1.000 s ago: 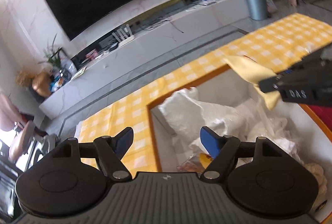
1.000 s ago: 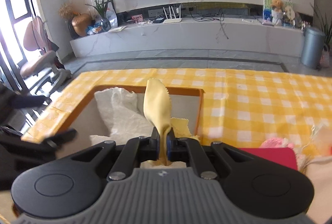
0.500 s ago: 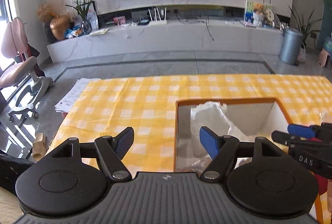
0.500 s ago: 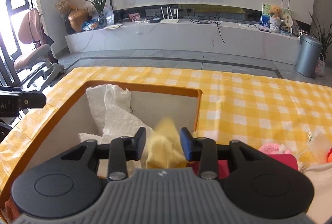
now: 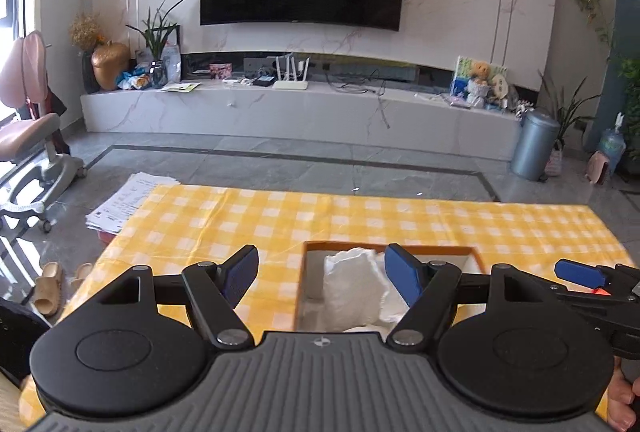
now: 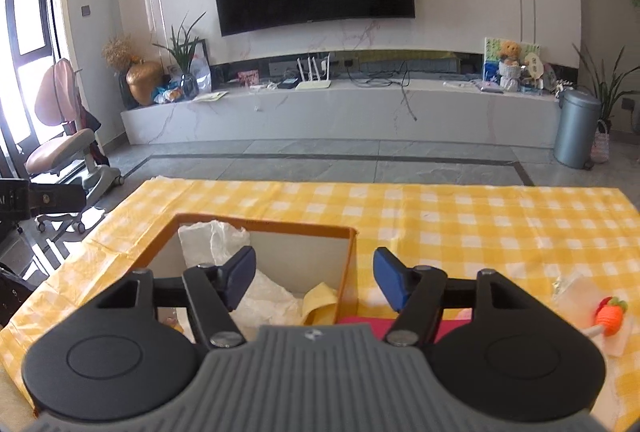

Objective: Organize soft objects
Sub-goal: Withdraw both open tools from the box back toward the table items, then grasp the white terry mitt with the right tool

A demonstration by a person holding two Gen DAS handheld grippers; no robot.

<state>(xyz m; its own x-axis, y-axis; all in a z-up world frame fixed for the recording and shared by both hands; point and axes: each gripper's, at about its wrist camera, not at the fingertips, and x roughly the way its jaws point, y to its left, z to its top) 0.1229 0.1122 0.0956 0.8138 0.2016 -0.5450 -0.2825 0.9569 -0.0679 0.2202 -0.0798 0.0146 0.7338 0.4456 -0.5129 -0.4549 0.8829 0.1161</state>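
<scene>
A yellow-and-white checked tablecloth (image 6: 460,228) is covering the table, and an orange-rimmed open box with pale inner walls (image 6: 347,272) is sitting on it. Inside, a crumpled white plastic bag (image 6: 216,240) is leaning against the far wall, and a soft yellow cloth (image 6: 320,298) is lying just beside the right wall. The left gripper (image 5: 320,278) is hovering over the box with its jaws spread wide, holding nothing. The right gripper (image 6: 314,278) is opening its jaws above the cloth, gripping nothing. A small orange knitted carrot toy (image 6: 610,316) is lying on the table, well right of the box.
</scene>
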